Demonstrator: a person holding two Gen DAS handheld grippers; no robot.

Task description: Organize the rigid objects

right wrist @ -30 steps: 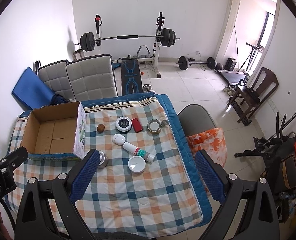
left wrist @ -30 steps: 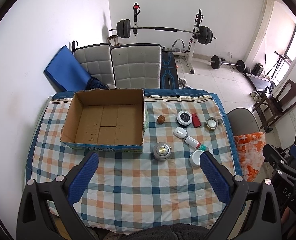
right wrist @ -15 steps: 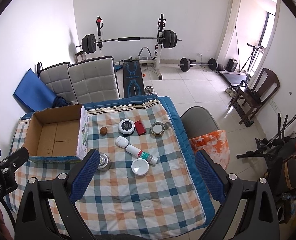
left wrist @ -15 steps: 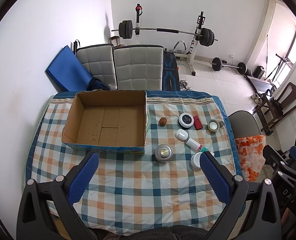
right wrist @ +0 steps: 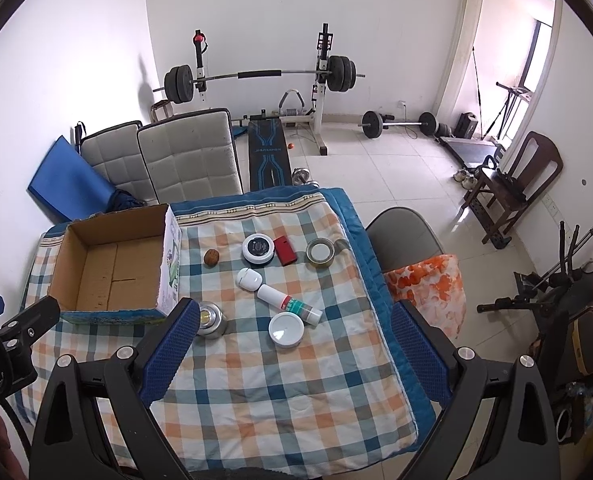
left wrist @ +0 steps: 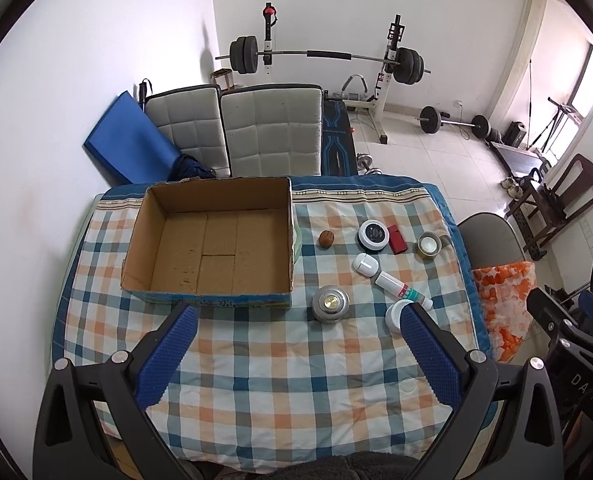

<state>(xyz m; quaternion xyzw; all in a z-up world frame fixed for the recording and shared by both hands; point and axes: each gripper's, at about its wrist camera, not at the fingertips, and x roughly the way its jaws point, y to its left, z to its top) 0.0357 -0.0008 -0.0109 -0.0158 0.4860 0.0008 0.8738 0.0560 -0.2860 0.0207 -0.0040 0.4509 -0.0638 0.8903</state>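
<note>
Fingers of our left gripper (left wrist: pixel 296 354) stand wide apart, empty, above the cloth; the box (left wrist: pixel 212 242) sits empty beyond, and we risk nudging it. Our right gripper (right wrist: pixel 294 350) gapes empty too, where the tube (right wrist: pixel 289 300) beside the white lid (right wrist: pixel 285 330) could roll away if clipped.

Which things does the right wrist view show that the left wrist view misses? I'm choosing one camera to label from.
Only the right wrist view shows the printed white side of the cardboard box and the left gripper's body at its left edge. Only the left wrist view shows the whole box floor, bare. Both share the walnut, red case, tape roll, white tube and open grippers, left gripper and right gripper.
</note>
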